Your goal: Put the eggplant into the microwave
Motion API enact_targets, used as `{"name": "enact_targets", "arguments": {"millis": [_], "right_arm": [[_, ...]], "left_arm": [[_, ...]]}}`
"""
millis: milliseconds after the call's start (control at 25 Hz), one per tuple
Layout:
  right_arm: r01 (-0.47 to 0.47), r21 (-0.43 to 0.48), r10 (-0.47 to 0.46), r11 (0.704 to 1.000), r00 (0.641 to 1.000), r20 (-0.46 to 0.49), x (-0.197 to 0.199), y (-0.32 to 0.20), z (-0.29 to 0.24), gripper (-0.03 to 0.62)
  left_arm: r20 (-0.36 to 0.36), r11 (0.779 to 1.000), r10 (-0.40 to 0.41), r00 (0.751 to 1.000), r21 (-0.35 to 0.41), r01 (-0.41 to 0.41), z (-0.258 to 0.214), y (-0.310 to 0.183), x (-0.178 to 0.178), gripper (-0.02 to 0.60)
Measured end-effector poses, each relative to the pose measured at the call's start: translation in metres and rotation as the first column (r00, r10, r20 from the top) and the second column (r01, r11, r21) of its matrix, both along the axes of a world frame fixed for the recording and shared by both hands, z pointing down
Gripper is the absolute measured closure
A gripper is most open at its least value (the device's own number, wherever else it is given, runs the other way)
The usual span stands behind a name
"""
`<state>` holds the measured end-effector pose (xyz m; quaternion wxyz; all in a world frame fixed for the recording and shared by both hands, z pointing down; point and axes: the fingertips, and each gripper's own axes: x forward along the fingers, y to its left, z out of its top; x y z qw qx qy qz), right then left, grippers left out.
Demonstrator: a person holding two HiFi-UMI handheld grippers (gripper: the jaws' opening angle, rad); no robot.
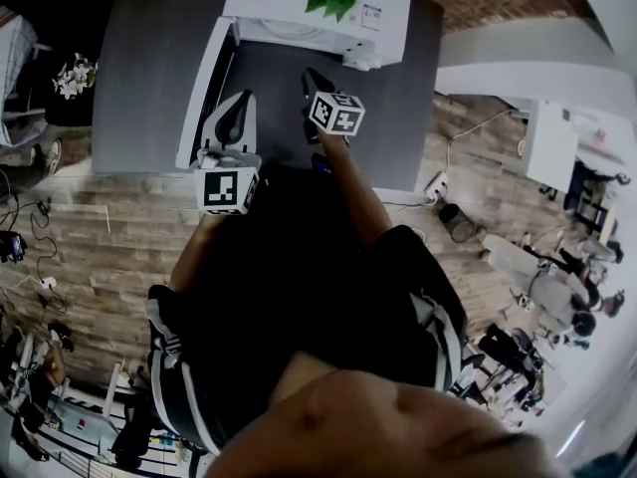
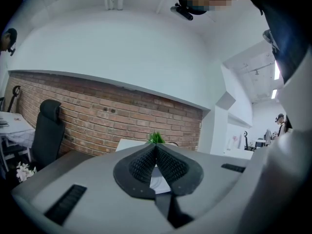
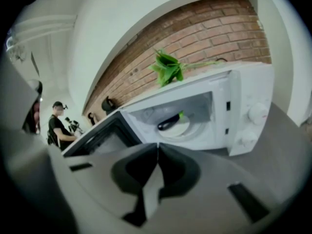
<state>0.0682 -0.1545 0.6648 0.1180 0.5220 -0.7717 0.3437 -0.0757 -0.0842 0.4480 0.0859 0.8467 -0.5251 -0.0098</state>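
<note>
A dark purple eggplant (image 3: 170,122) with a green stem lies on the white turntable plate (image 3: 187,129) inside the open white microwave (image 3: 234,111). Its door (image 3: 100,135) swings out to the left. My right gripper (image 3: 157,146) is shut with nothing in it, and hangs in front of the opening, pointing down at it. In the head view the right gripper (image 1: 311,76) is just before the microwave (image 1: 328,18), and the eggplant is hidden. My left gripper (image 2: 156,148) is shut and empty, held level by the open door (image 1: 204,88).
The microwave stands on a grey counter (image 1: 149,68) against a brick wall (image 2: 97,113). A green plant (image 3: 168,67) sits on top of it. A black chair (image 2: 46,126) stands to the left. A person (image 3: 56,126) stands far off.
</note>
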Motion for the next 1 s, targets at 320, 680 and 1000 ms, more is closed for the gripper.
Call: {"name": "enact_targets", "arguments": {"millis": [320, 680, 1000], "right_arm": [[-0.037, 0.049, 0.036, 0.998, 0.999, 0.014, 0.017, 0.021, -0.036, 0.559], [-0.074, 0.122, 0.072, 0.990, 0.997, 0.014, 0.033, 0.042, -0.079, 0.559], [-0.088, 0.238, 0.095, 0.967, 0.995, -0.016, 0.037, 0.066, -0.126, 0.559]], "left_arm": [[-0.001, 0.998, 0.059, 0.998, 0.007, -0.059, 0.001, 0.000, 0.019, 0.546], [0.003, 0.994, 0.110, 0.994, 0.000, -0.110, 0.000, -0.003, 0.044, 0.546], [0.025, 0.993, 0.119, 0.993, 0.011, -0.119, 0.001, -0.005, 0.053, 0.546]]}}
